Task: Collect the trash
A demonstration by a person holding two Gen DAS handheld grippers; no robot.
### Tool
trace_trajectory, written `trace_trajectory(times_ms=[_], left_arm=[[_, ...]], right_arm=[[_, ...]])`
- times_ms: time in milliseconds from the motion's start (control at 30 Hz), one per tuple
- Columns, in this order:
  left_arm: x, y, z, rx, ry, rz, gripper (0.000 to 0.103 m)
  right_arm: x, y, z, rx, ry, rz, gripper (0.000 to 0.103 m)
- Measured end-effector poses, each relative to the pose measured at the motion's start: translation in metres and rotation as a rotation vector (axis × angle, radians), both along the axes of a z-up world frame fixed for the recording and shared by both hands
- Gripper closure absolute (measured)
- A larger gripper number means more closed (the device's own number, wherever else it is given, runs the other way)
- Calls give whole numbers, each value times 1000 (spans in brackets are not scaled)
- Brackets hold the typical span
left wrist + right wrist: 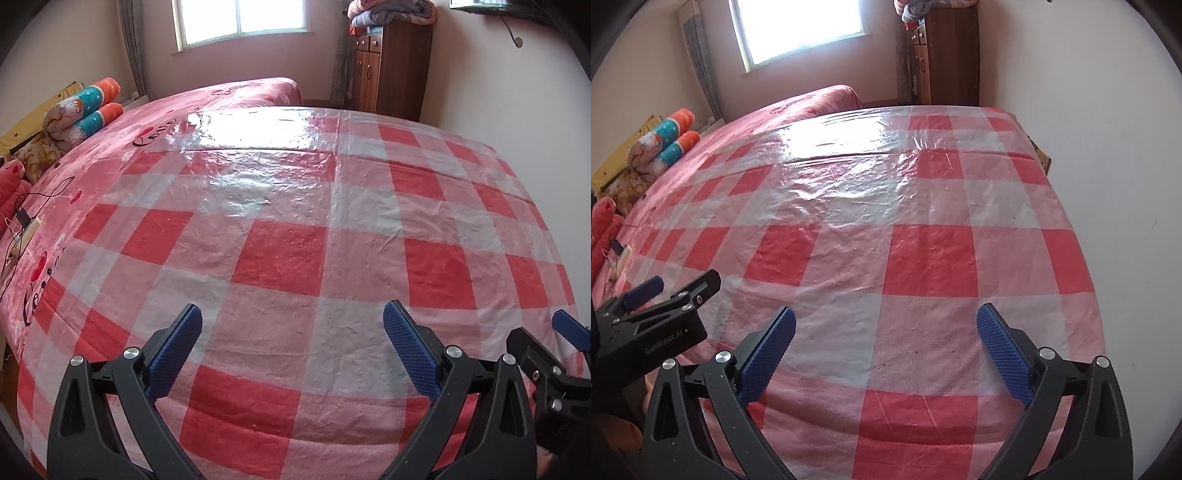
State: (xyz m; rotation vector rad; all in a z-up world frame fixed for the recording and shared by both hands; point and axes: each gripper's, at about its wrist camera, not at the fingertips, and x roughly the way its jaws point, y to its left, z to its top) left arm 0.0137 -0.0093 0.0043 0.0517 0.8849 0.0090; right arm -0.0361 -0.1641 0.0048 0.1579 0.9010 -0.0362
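Observation:
A glossy red-and-white checked plastic sheet (280, 258) (923, 254) lies spread flat and fills both views. I see no loose trash on it in either view. My left gripper (292, 310) hangs open just above the sheet's near part, nothing between its fingers. My right gripper (886, 311) is also open and empty over the sheet. The two sit side by side: one blue pad (570, 328) of the right gripper shows at the right edge of the left wrist view, and one blue pad (642, 290) of the left gripper shows at the left of the right wrist view.
A pink bed cover (92, 162) extends to the left, with rolled pillows (88, 107) and a power strip with cables (26, 225) on it. A wooden cabinet (388, 62) with folded blankets stands at the back. A white wall (1108, 147) borders the sheet's right edge.

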Motion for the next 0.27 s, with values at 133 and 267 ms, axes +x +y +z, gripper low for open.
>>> trace_trajectory(times_ms=[133, 267], left_arm=[[3, -2, -3, 9, 15, -5, 4], [5, 5, -5, -42, 31, -7, 4]], right_arm=[[7, 11, -2, -77, 30, 4, 5], [13, 15, -5, -122, 49, -9, 4]])
